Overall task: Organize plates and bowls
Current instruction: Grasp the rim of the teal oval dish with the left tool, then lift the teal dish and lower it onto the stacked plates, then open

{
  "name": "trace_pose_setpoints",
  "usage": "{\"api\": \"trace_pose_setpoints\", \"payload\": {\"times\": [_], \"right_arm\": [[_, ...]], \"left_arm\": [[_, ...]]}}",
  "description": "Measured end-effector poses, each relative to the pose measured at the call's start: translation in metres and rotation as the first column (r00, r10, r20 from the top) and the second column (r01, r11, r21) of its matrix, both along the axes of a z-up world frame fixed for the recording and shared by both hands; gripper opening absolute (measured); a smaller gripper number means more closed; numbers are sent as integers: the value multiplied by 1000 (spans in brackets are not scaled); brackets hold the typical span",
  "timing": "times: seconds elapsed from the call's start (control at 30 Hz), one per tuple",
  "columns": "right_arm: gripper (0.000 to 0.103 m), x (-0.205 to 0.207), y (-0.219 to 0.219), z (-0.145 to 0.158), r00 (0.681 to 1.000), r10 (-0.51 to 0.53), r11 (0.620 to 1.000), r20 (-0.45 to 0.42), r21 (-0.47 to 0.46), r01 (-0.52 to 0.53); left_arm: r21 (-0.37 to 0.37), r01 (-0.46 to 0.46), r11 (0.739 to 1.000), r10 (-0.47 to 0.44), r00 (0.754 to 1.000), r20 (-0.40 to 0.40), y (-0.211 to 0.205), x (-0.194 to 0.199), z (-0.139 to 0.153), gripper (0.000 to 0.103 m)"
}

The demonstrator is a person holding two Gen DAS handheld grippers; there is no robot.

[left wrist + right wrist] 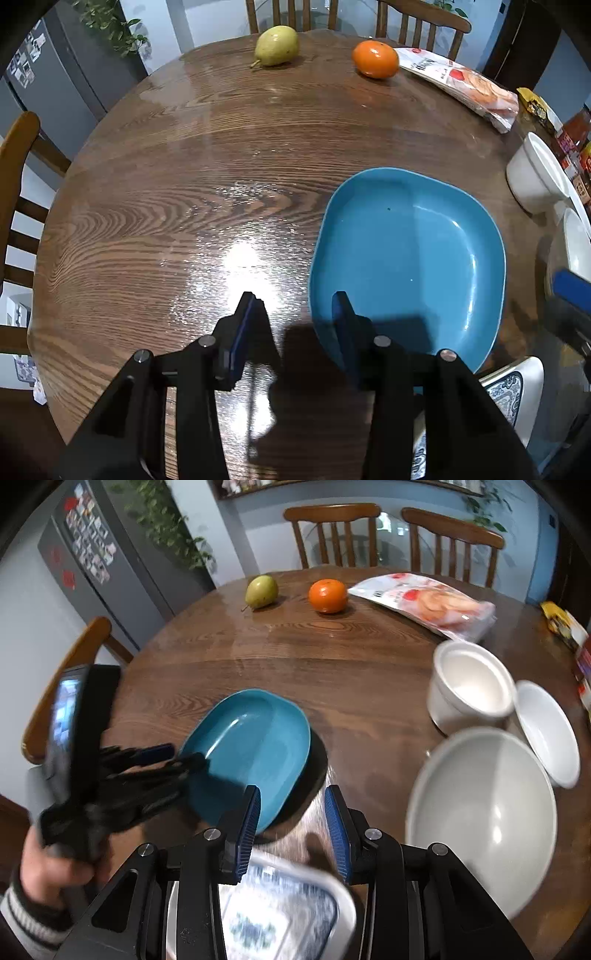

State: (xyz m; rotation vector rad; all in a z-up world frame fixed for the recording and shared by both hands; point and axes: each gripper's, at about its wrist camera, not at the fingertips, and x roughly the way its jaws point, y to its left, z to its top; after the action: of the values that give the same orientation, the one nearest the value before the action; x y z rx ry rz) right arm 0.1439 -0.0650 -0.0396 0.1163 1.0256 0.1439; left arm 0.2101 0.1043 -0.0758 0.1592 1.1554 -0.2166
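Left wrist view: the left gripper (295, 317) stands part open astride the near-left rim of the square teal ceramic plate (410, 258), which stretches toward two o'clock; whether the pads bite, I cannot tell. Right wrist view: the right gripper (291, 821), narrow and empty, hovers over the blue-patterned white rectangular dish (280, 915); teal plate at eleven o'clock, nearer the left

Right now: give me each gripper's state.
Left gripper: open, astride the rim of the blue plate, not clamped.
Right gripper: open, holding nothing.

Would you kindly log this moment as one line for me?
left gripper: open, astride blue plate rim | right gripper: open, empty, over patterned plate
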Motion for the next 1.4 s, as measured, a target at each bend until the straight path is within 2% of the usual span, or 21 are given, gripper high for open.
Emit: {"api": "trace_pose_setpoints", "payload": {"times": [0.3, 0.4, 0.5, 0.6, 0.77, 0.97, 1.2, 1.4], "right_arm": [[36, 45, 13, -24, 999, 8, 997, -47, -81, -11], [10, 49, 16, -28, 998, 23, 997, -54, -74, -27], [6, 48, 17, -31, 998, 22, 997, -67, -76, -27], [6, 48, 16, -34, 997, 17, 998, -79, -56, -21], [6, 47, 12, -28, 998, 3, 1000, -59, -27, -4], [6, 31, 4, -4, 1000, -14, 1000, -13, 16, 15], [6, 2, -8, 16, 1000, 0, 999, 6, 34, 0], [6, -28, -16, 21, 1000, 20, 999, -1, 27, -20]], "left_arm": [[-33, 0, 999, -1, 1000, -7, 3, 1, 0, 39], [-38, 11, 999, -11, 1000, -4, 2, 2, 0, 38], [-70, 22, 997, -23, 1000, -7, 3, 1, 1, 18], [-112, 7, 994, -10, 1000, -18, 3, 4, 2, 10], [-148, -12, 989, 10, 1000, -13, 5, 3, 7, 10], [-155, 28, 988, -20, 998, 59, -1, -14, 37, 10], [-182, 93, 979, -74, 991, 109, -10, -60, 64, 10], [-190, 90, 978, -72, 992, 102, -17, -97, 63, 10]]}}
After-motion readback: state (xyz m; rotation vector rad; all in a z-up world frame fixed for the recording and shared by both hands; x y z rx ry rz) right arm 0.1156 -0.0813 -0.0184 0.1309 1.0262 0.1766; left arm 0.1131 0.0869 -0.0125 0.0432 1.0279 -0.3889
